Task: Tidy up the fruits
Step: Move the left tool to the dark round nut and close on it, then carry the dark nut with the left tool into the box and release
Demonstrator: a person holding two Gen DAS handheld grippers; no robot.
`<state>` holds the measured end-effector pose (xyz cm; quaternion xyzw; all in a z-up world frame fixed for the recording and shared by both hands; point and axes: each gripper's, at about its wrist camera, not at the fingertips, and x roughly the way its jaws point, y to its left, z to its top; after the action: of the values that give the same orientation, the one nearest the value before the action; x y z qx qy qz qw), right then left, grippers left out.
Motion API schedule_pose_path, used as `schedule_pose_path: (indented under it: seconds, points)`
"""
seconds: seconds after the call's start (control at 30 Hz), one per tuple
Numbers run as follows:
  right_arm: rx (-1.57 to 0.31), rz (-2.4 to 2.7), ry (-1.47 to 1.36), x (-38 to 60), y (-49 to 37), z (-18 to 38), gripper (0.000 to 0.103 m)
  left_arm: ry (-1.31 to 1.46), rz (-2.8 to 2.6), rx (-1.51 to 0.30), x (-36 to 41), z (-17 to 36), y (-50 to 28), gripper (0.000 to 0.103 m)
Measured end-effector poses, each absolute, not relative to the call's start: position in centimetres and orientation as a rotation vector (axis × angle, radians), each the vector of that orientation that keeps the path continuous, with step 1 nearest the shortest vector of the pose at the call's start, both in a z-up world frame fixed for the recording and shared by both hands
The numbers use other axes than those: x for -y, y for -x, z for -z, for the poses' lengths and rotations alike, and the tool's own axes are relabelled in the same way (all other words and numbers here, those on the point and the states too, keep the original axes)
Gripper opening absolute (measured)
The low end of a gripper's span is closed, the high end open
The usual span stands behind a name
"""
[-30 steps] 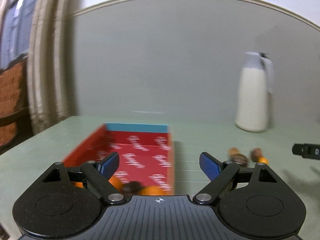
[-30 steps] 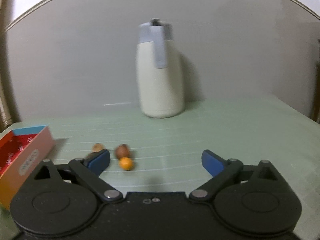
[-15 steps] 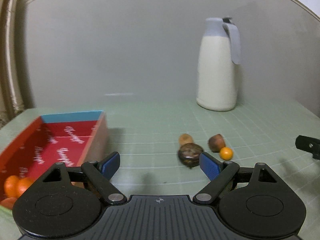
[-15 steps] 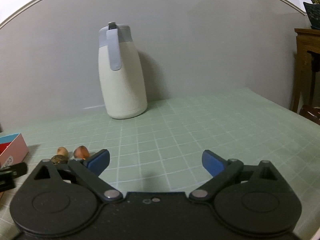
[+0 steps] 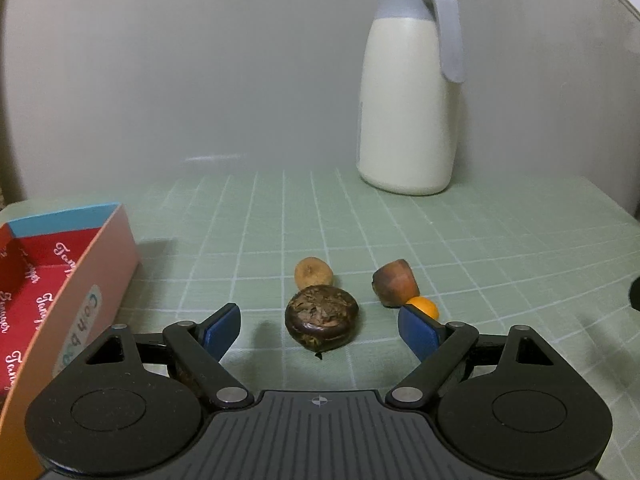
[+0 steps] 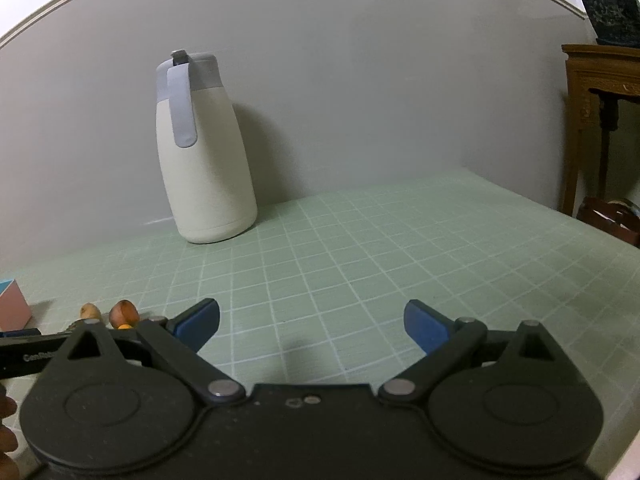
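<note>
- the big dark wrinkly fruit [image 5: 321, 317] sits on the green grid mat [image 5: 480, 248], dead centre ahead of the left gripper [image 5: 320, 330], whose blue pads are spread wide on either side without touching it
- just behind it is a small tan fruit [image 5: 313, 273], pretty much touching it
- off to the right is a reddish-brown fruit [image 5: 396, 282] with a tiny orange one [image 5: 424, 306] tucked right against it, half hidden by the left gripper's right pad
- the red box [image 5: 100, 280] with a pink outer wall and blue rim sits at the left, near the fruits but apart from them
- the right gripper [image 6: 312, 326] is wide open too, nothing between its pads, just bare mat
- a white jug [image 5: 408, 92] with a grey lid and handle stands at the back near the wall, well away from the fruit
- wooden side table [image 6: 600, 92] with a potted plant [image 6: 608, 4] off at the far right
</note>
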<state>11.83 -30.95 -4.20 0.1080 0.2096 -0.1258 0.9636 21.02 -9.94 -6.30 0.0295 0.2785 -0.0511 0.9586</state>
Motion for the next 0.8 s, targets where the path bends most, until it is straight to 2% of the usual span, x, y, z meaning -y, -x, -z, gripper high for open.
schedule_pose_path:
  seconds: [0.13, 0.17, 0.2, 0.27, 0.37, 0.47, 0.8]
  points:
    - [-0.426, 0.253, -0.225, 31.1, -11.9, 4.3, 0.099, -0.042, 0.098, -0.586, 9.9, 6.4, -21.8, 0.086]
    - [-0.426, 0.253, -0.225, 31.2, -11.8, 4.3, 0.099, -0.035, 0.097, -0.593, 9.8, 6.4, -21.9, 0.082]
    - [-0.428, 0.254, -0.226, 31.2, -11.8, 4.3, 0.099, -0.027, 0.099, -0.603, 9.7, 6.5, -22.1, 0.071]
    - [-0.433, 0.252, -0.231, 31.2, -11.8, 4.4, 0.099, -0.01, 0.105, -0.63, 9.5, 6.7, -22.5, 0.06]
    - [-0.44, 0.248, -0.235, 31.2, -12.1, 4.5, 0.099, 0.004, 0.099, -0.624, 9.3, 6.7, -22.7, 0.054]
    - [-0.445, 0.243, -0.234, 31.2, -12.2, 4.6, 0.099, 0.02, 0.109, -0.619, 9.1, 6.8, -22.6, 0.045]
    - [-0.446, 0.227, -0.23, 30.7, -12.1, 4.5, 0.099, 0.033, 0.11, -0.591, 8.8, 6.6, -21.9, 0.044]
